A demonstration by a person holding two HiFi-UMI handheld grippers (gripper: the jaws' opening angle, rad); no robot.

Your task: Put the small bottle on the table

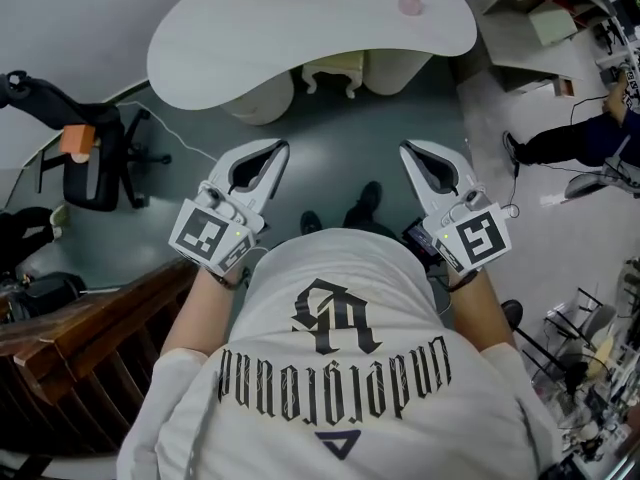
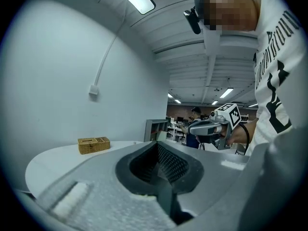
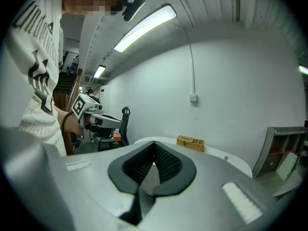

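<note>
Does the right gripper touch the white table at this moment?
Apart. The head view shows a strip of grey floor between the tips of the right gripper and the near edge of the white table.

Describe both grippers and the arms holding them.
The left gripper and right gripper are pale grey and tapered, with black ribbed pads lining the jaws. Each carries at its rear a white cube printed with black square markers. The arms wear white sleeves that leave the forearms bare, with a dark strap at each wrist.
</note>
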